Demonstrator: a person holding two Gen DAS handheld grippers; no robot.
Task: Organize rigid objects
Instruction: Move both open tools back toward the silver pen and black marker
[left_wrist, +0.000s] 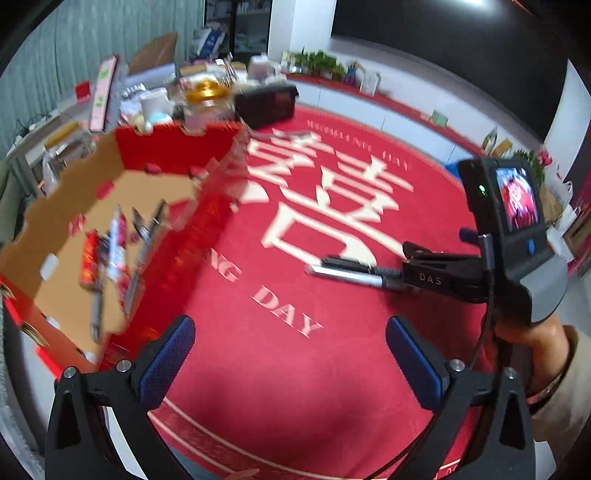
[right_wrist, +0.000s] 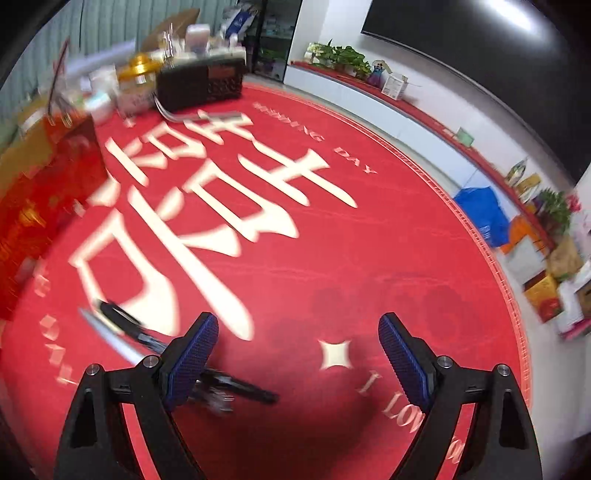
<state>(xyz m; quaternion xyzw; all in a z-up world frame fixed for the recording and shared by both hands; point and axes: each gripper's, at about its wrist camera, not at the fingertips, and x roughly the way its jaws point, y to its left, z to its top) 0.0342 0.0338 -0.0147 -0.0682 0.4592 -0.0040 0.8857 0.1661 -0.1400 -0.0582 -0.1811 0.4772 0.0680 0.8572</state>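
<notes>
Pens: two slim rigid barrels, one black (left_wrist: 345, 263), one silver-grey metal (left_wrist: 343, 275), lie side by side on the red cloth, near its large cream character. Right wrist view shows the same pair, black (right_wrist: 120, 317) and silver (right_wrist: 110, 338), running under the left finger of the right tongs (right_wrist: 297, 363); a further dark pen-like piece (right_wrist: 240, 386) lies between the fingers, blurred.

Cardboard box (left_wrist: 66, 206): brown corrugated inside, glossy red outside, scalloped rim, stands at the cloth's left edge. Several pens (left_wrist: 110, 254) lie inside it, blurred.

Left tongs (left_wrist: 290, 363): wide open, blue cross-hatched pads, black frame, holding nothing, hovering above the cloth.

Right tongs: wide open in own view, same blue pads, gripping nothing. In the left view the right tongs (left_wrist: 424, 264) reach the pens' near ends; contact cannot be told.

Table (left_wrist: 295, 387): round, covered in red cloth with cream lettering. Black radio (right_wrist: 201, 86) and gold-lidded jar (right_wrist: 138, 79) at the far edge.
</notes>
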